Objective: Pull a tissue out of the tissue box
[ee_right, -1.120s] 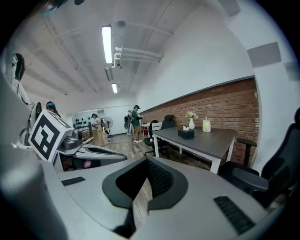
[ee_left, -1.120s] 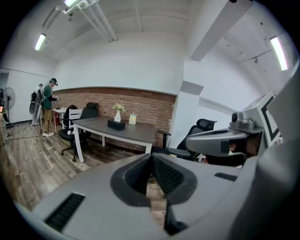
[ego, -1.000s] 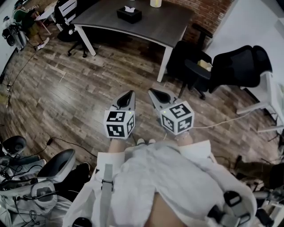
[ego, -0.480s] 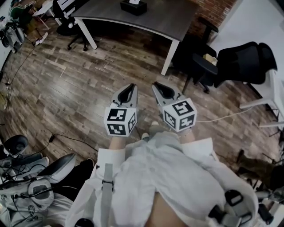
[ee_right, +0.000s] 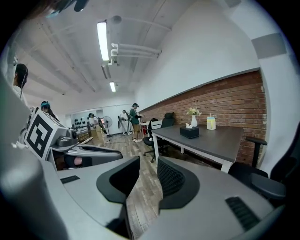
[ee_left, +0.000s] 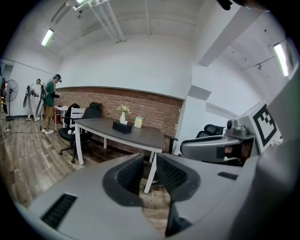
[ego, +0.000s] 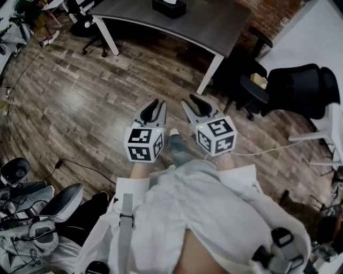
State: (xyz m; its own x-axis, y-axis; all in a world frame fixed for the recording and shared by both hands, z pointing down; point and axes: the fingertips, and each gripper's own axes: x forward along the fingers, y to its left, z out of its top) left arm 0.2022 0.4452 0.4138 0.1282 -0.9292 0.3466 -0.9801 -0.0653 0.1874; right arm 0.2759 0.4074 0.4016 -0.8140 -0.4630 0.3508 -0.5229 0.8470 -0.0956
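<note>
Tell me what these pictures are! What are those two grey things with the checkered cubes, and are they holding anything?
No robot here: a person holds a grabbing tool in each hand, the left gripper and the right gripper. The cubes are part of them. One picture comes from a camera on the person's head, looking down at the wooden floor. The other two come from cameras riding on each tool, looking along its jaws. Both pairs of jaws have just been opening and stand apart with nothing between them. Ahead stands a grey table with a black tissue box, a vase of flowers and a cup. It is out of reach for now.
</note>
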